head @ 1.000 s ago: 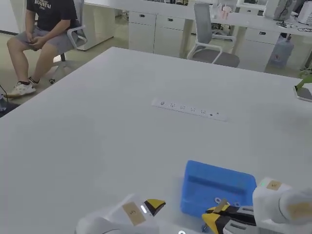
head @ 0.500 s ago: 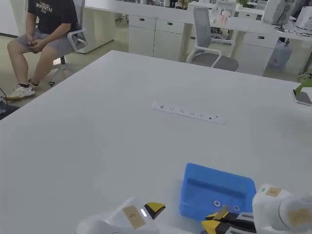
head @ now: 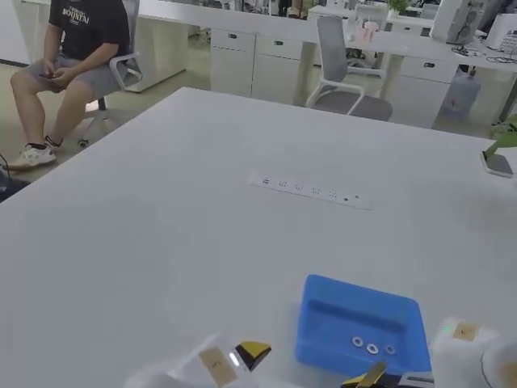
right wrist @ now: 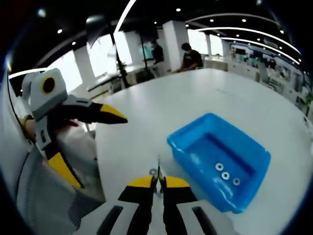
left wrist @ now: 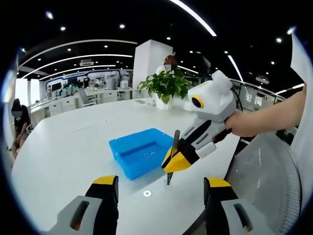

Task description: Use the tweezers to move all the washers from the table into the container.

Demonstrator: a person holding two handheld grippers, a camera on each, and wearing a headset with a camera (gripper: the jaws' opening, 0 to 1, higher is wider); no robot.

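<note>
We are on the one loose washer (left wrist: 146,193) we can see. It lies flat on the desk (head: 202,202), just in front of the blue container (left wrist: 132,169) and apart from it. Three washers (right wrist: 225,175) already sit close together on the container's floor. Our right claw (right wrist: 157,182) is pinched narrow on the tweezers (left wrist: 175,142). Their points hang downward just beside the loose washer, and we cannot tell whether they touch it. Our left claw (left wrist: 161,180) stands wide and holds nothing, on the near side of the container.

We judge the washer to be light, stiff and slick. It is a thin metal ring lying flat on a smooth top, with little edge to catch. It will likely skate away if nudged sideways, and it may spring out if squeezed hard. The best hold, we think, is across the rim, with one point through the hole and the other outside. Failing that, one point slid beneath the edge could tip it up first. The tweezers are springy themselves, so the claw's squeeze on them needs to be steady and gentle. The carry is short, but the container's wall must be cleared before letting go.
</note>
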